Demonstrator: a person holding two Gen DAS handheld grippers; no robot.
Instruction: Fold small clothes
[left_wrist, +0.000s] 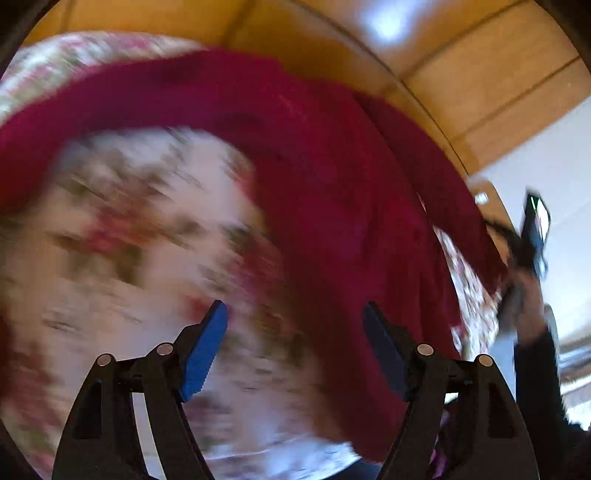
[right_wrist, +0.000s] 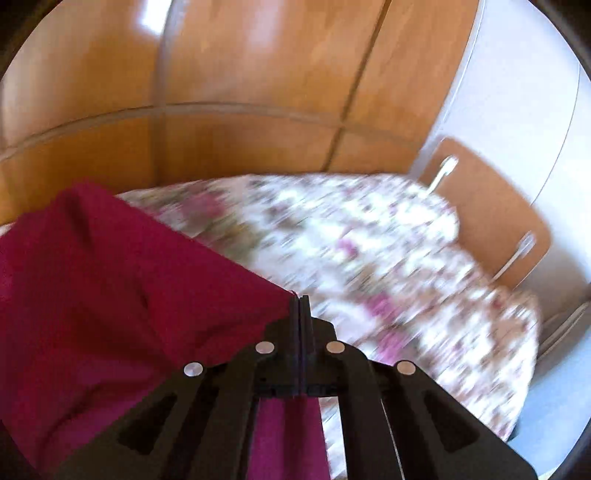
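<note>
Right gripper (right_wrist: 300, 301) clamped shut on an edge of a crimson garment (right_wrist: 110, 295), cloth trailing toward eight o'clock over a floral bedspread (right_wrist: 388, 266), left gripper (left_wrist: 295, 343) spread wide and empty, garment arching from ten to four o'clock beyond its fingers.

Glossy wooden wardrobe doors (right_wrist: 240, 85) stand behind a floral-covered surface (right_wrist: 369, 251).

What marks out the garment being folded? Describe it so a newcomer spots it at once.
Start at the round table under a flowered cloth, set before orange wooden panels. On its left side, seen from the right wrist view, lies the red garment, one corner pinched in the shut right gripper. It is the only plain, deep red thing on the busy flowered pattern.
</note>
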